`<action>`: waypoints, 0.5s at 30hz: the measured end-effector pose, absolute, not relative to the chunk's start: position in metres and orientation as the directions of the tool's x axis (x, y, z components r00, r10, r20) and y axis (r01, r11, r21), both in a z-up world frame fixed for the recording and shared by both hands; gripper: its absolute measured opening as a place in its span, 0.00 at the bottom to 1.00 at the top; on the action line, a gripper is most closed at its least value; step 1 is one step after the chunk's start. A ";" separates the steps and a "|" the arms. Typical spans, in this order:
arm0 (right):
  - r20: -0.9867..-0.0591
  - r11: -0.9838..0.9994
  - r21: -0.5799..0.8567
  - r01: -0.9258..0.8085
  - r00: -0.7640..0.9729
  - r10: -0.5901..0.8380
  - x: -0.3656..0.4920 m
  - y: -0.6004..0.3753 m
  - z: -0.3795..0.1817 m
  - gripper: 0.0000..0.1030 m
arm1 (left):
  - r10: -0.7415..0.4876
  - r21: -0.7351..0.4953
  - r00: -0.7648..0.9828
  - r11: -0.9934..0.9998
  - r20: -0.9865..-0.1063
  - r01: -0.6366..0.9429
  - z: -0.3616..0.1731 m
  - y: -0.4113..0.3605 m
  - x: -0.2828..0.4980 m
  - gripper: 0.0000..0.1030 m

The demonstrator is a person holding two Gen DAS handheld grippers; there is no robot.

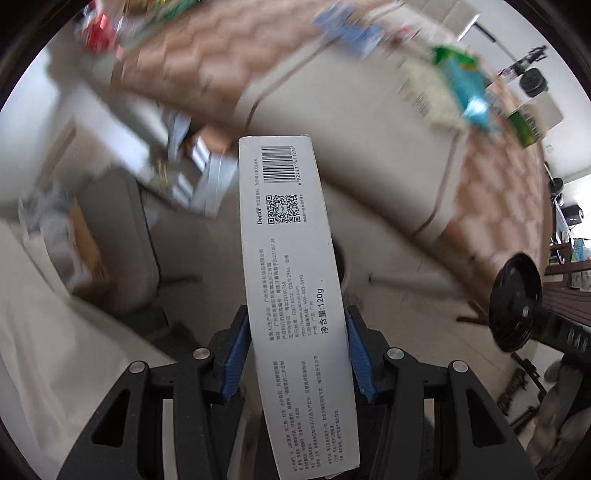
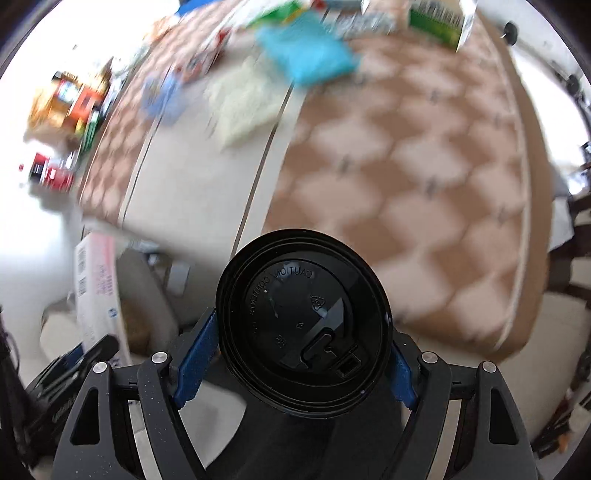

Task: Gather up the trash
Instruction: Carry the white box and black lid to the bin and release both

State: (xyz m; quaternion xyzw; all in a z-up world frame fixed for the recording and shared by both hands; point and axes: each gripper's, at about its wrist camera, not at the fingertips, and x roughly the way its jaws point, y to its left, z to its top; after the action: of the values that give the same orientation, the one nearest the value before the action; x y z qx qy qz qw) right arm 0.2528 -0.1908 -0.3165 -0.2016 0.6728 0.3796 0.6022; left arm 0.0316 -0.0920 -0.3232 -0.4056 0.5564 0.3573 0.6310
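My left gripper point(image 1: 295, 350) is shut on a long white toothpaste box point(image 1: 291, 280) with a barcode and QR code; the box points forward, off the table. My right gripper point(image 2: 295, 354) is shut on a black paper cup with a black lid point(image 2: 303, 343), lid facing the camera. The cup also shows at the right of the left wrist view point(image 1: 515, 301), and the box at the left of the right wrist view point(image 2: 98, 288). More trash lies on the table: a blue-green wrapper point(image 2: 306, 55), a pale packet point(image 2: 243, 99), a green carton point(image 2: 437, 22).
The table point(image 2: 424, 184) has a brown and beige checked cloth with a plain beige strip. A bin-like container with packaging point(image 1: 74, 240) stands on the floor at left. Red and orange boxes point(image 2: 66, 103) sit at the far left. The scene is motion-blurred.
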 end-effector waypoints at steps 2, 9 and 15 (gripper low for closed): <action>-0.962 0.614 0.272 -0.741 -0.231 0.148 0.224 -0.202 -0.338 0.79 | -0.058 -0.139 0.126 0.396 -0.990 -0.908 -0.353 -0.094 0.017 0.45; -0.963 0.550 0.213 -0.808 -0.270 -0.023 0.158 -0.211 -0.469 0.79 | -0.202 -0.231 0.177 0.289 -0.963 -0.929 -0.506 -0.072 0.012 0.45; -0.973 0.559 0.145 -0.817 -0.219 -0.067 0.161 -0.192 -0.607 0.79 | -0.312 -0.328 0.245 0.251 -0.918 -0.911 -0.647 -0.036 0.048 0.45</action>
State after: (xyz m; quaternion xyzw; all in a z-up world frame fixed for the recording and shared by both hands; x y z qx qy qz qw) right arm 0.1611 -0.1917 -0.6075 -0.3161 0.6992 0.3476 0.5389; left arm 0.0479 -0.0364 -0.6474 -0.5514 0.5543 0.2655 0.5641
